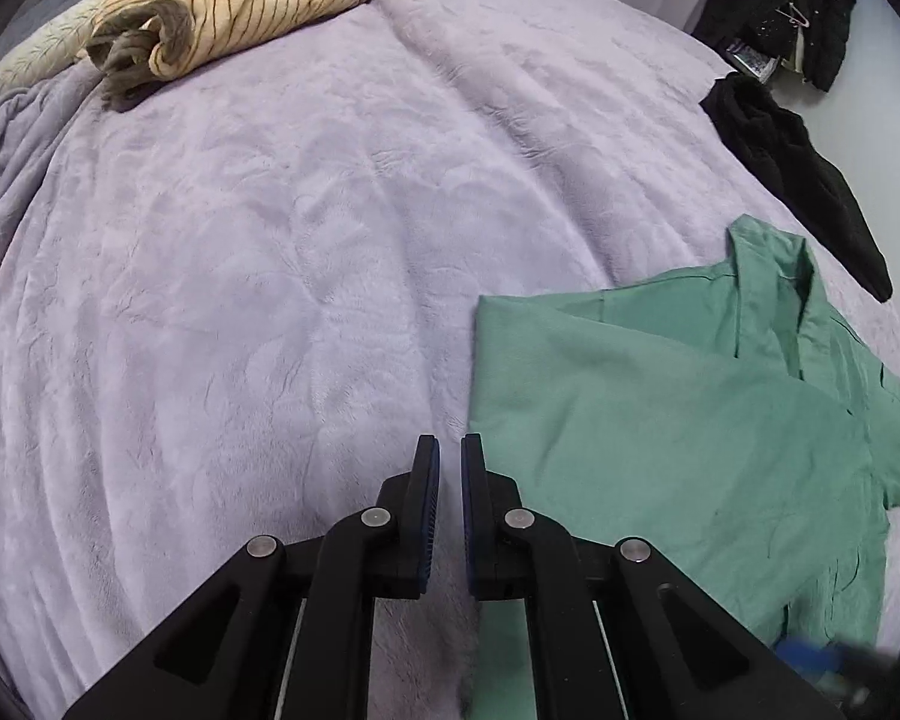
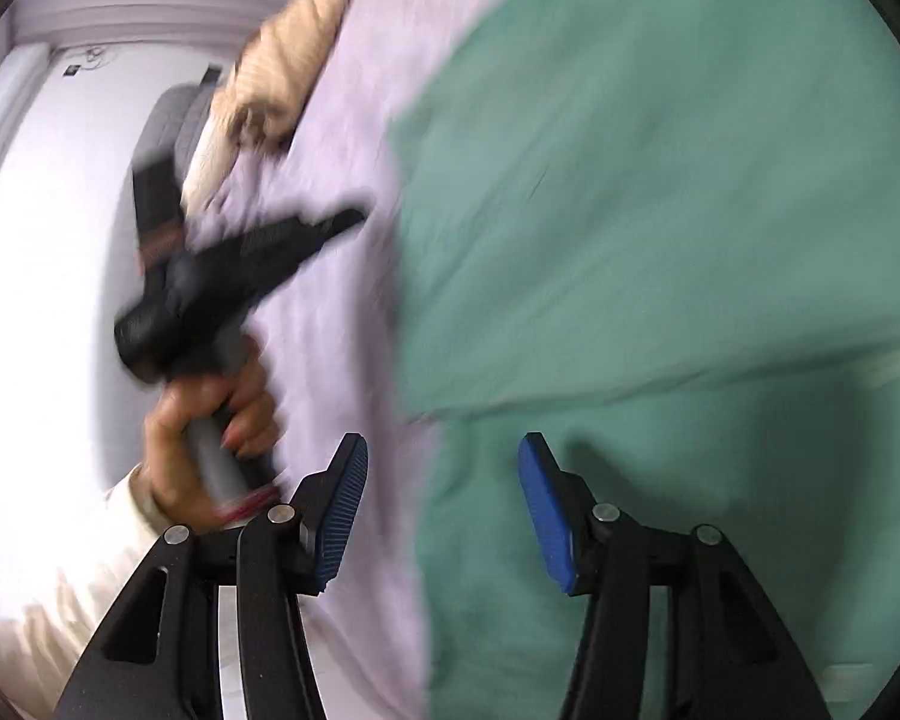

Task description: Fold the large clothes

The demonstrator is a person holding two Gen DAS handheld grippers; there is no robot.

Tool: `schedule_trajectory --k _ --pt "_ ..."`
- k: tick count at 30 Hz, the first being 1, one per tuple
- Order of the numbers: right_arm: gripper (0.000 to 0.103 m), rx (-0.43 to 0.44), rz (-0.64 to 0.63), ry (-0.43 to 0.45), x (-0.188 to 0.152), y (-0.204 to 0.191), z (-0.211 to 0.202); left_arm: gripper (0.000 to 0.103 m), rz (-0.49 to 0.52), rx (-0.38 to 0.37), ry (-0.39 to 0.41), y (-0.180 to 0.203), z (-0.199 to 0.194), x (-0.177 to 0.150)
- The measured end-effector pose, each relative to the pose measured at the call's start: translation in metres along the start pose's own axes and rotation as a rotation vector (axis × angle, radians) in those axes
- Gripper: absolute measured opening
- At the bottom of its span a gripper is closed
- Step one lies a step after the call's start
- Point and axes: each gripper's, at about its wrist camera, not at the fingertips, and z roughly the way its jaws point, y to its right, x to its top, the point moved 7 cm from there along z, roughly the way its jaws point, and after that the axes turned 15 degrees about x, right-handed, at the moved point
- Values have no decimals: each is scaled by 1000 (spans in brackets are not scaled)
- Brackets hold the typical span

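Hovering over the bed (image 1: 270,240): left gripper (image 1: 450,468) nearly closed, holding nothing; right gripper (image 2: 441,480) spread wide above the green shirt (image 1: 660,408), which lies partly folded at the bed's right. Risk: a shallow pinch grabs one layer only, dragging the fold askew.

Bed blanket (image 1: 270,240): plush lilac fleece, matt. Green shirt (image 1: 660,408): smooth woven cloth, matt. Left tongs (image 1: 449,450): black plastic, ribbed blue pads (image 1: 431,516), metal rivets.
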Motion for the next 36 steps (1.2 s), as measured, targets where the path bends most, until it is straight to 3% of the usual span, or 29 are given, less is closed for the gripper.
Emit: schedule_trajectory --k 3,5,6,8,9,10,12,15,17,18,20,22,25,32,34,36 --pt "57 -351 -43 213 40 41 -86 7 47 20 22 17 -9 -18" --pt "57 -491 17 286 53 76 -127 7 69 36 10 27 -4 -33" --pt "57 -513 66 300 58 98 -141 7 72 40 -5 24 -2 -43" --pt "54 -488 152 258 61 128 -144 7 65 55 -35 29 9 -56" --pt "33 -465 173 221 60 137 -143 7 57 69 -44 30 13 -61" --pt "23 -470 166 191 60 142 -142 7 45 76 -53 30 17 -65" --pt "18 -453 83 169 62 135 -144 7 25 87 -50 29 20 -68" --pt "18 -523 -116 187 73 113 -160 7 37 116 -43 30 23 -70" --pt "14 -564 -142 173 79 118 -163 7 54 155 -38 30 24 -71" --pt "6 -603 -139 161 81 126 -165 7 54 172 -41 28 24 -71" --pt "1 -648 -50 128 78 157 -169 7 31 173 -61 21 21 -71" --pt "1 -531 63 179 74 162 -183 7 4 165 -73 12 11 -72" --pt "9 -557 67 182 62 155 -200 7 12 172 -74 3 -7 -78" --pt "9 -472 108 116 2 126 -201 7 39 117 -119 17 -42 -117" --pt "16 -445 127 99 -13 119 -203 7 37 111 -157 22 -47 -135" --pt "41 -422 141 86 -27 109 -197 7 41 93 -175 28 -56 -150"
